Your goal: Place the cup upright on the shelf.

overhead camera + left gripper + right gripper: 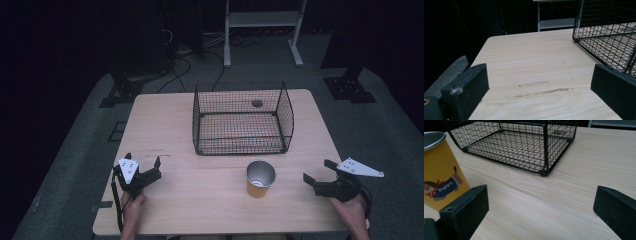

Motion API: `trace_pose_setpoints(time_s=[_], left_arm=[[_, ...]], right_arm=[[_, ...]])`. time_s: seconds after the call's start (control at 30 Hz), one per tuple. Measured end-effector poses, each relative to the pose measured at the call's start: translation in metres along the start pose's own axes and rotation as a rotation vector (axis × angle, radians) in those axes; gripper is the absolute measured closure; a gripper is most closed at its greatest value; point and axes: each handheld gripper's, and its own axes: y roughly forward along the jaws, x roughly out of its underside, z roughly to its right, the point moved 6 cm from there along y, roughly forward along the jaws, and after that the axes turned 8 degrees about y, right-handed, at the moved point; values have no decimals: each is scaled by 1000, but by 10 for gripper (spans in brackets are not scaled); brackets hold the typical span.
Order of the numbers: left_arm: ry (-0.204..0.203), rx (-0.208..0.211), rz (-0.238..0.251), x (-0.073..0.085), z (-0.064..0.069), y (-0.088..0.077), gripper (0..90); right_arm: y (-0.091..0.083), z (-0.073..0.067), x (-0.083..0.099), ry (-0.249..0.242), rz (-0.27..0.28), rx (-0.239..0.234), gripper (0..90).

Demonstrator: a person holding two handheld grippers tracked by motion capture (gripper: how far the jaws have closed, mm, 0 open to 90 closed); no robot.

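An orange paper cup (260, 178) with a silver inside stands upright on the wooden table (165, 125), just in front of a black wire basket (242, 118). In the right gripper view the cup (439, 175) shows a cartoon dog and sits at the left, beside the left jaw. My left gripper (143, 165) rests open over the table's front left, with nothing between its jaws. At the front right edge my right gripper (319, 171) is open too, a short way right of the cup. The basket (609, 37) looks empty.
A round hole (257, 103) in the tabletop shows through the basket's far side. Beyond the table stand a white metal frame (262, 30) and loose cables (185, 60) on the grey floor. Dark stands flank both far corners.
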Motion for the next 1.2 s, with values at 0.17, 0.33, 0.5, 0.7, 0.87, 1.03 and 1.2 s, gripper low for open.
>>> trace_pose_setpoints(time_s=[0.17, 0.33, 0.5, 0.7, 0.87, 1.03, 1.2], left_arm=[[-11, 4, 3, 0, -1, 0, 8], [4, 3, 1, 0, 1, 0, 8], [-10, 3, 4, 0, -1, 0, 8], [-8, 3, 5, 0, -1, 0, 8], [-11, 4, 6, 0, -1, 0, 8], [-10, 4, 7, 0, -1, 0, 8], [-11, 4, 6, 0, -1, 0, 8]], right_arm=[[-1, -6, 1, -11, -12, -14, 0], [-3, -16, 2, -30, -21, -43, 0], [-5, -27, -1, -43, -23, -83, 0], [-5, -40, -2, -68, -36, -118, 0], [-2, -55, -2, -94, -49, -158, 0], [0, -71, -2, -133, -63, -192, 0], [4, -86, -1, -153, -74, -228, 0]])
